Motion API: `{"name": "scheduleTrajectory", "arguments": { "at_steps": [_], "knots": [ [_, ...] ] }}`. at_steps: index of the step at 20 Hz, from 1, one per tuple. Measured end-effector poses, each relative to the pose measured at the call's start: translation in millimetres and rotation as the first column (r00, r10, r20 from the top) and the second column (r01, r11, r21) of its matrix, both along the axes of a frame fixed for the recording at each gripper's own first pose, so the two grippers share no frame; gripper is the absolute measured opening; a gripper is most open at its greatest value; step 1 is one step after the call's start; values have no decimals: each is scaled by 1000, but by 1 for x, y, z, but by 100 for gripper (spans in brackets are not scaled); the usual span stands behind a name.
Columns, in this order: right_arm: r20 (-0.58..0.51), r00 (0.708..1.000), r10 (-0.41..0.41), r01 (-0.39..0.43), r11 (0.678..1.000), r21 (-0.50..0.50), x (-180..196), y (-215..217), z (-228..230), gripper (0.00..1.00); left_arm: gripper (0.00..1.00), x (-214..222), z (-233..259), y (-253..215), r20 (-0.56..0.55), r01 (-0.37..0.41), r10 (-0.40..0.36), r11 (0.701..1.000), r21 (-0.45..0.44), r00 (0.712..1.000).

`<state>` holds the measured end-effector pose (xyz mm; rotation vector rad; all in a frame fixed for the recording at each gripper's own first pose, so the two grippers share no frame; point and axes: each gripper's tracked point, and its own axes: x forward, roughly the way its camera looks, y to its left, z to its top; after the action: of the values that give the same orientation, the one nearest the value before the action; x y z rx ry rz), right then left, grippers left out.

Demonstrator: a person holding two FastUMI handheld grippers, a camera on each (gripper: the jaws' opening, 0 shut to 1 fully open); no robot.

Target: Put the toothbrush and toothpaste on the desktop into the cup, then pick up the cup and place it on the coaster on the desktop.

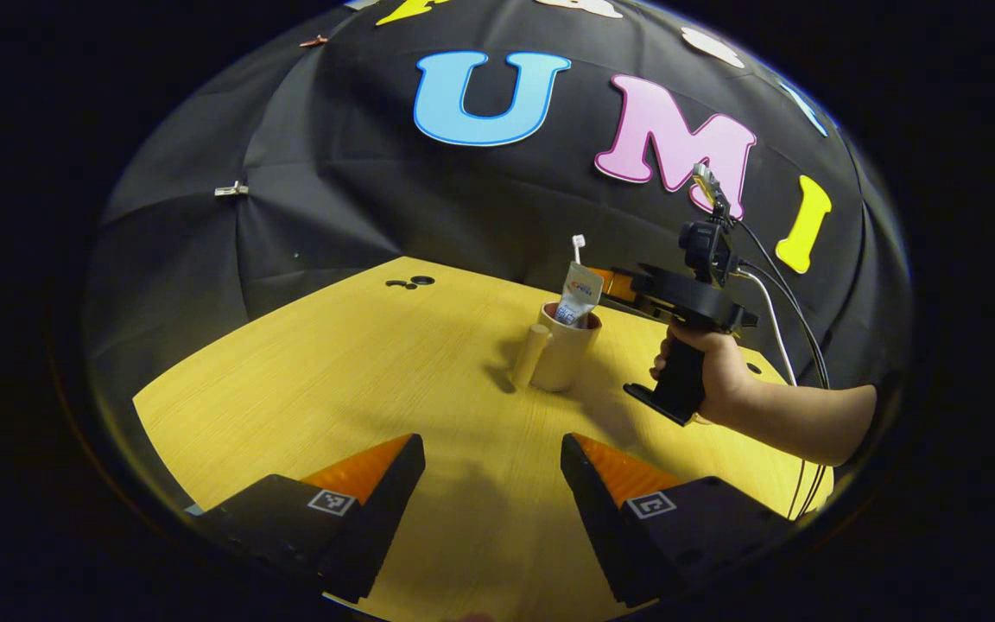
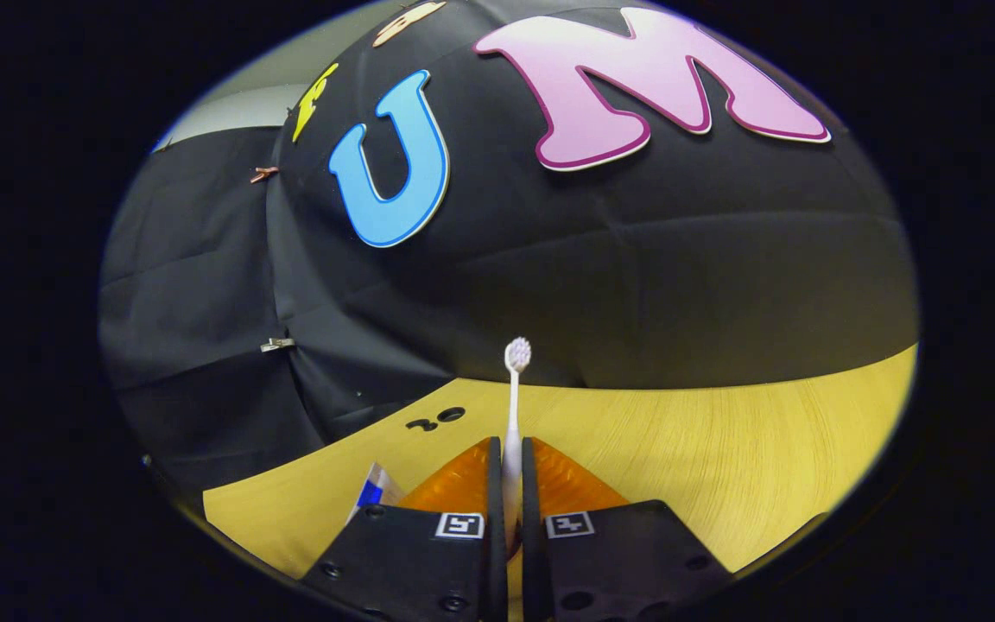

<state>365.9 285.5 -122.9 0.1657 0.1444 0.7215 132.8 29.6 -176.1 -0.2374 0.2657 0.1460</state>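
A tan cup (image 1: 563,350) with a side handle stands upright on the wooden desktop (image 1: 359,380). A toothpaste tube (image 1: 579,295) leans inside it. The white toothbrush (image 2: 512,423) stands upright between the fingers of my right gripper (image 2: 508,484), which is shut on its handle; a corner of the toothpaste tube (image 2: 372,491) peeks in at its lower left. In the left gripper view the right gripper (image 1: 614,285) hovers just above the cup, held by a hand (image 1: 713,371), with the brush head (image 1: 578,243) sticking up. My left gripper (image 1: 491,458) is open near the desk's front, well short of the cup.
Small black holes (image 1: 411,282) mark the desktop near its far edge, also seen as black holes (image 2: 437,419) in the right gripper view. Black cloth walls close the booth behind the desk. A cable (image 1: 787,320) trails from the right gripper.
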Motion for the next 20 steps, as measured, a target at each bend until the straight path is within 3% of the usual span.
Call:
{"name": "scheduleTrajectory", "arguments": {
  "at_steps": [1,2,6,7,10,15,18,20],
  "knots": [
    [-8,1000,-9,9,1000,6,-2,-5,-2,14,98,2,1,-1,2,6,-6,1000,5,1000],
    [-15,999,-35,35,999,13,-3,-14,1,2,98,4,2,-2,3,12,-12,1000,9,1000],
    [-23,994,-109,110,993,44,-10,-63,16,86,98,15,19,-4,24,57,-58,998,28,998],
    [-21,991,-129,130,991,38,-11,-75,20,97,98,20,22,-4,25,72,-73,997,37,997],
    [17,978,-206,206,978,-25,-17,-125,25,98,98,34,31,-3,16,132,-133,988,80,991],
    [32,952,-303,304,951,-56,-35,-204,32,98,98,66,39,-9,-50,297,-293,944,141,955],
    [37,924,-380,382,920,-91,-42,-261,28,98,98,92,37,-7,-114,364,-349,913,181,930],
    [23,903,-429,429,897,-102,-50,-296,23,98,98,111,27,-9,-166,404,-379,900,162,910]
  ]
}}
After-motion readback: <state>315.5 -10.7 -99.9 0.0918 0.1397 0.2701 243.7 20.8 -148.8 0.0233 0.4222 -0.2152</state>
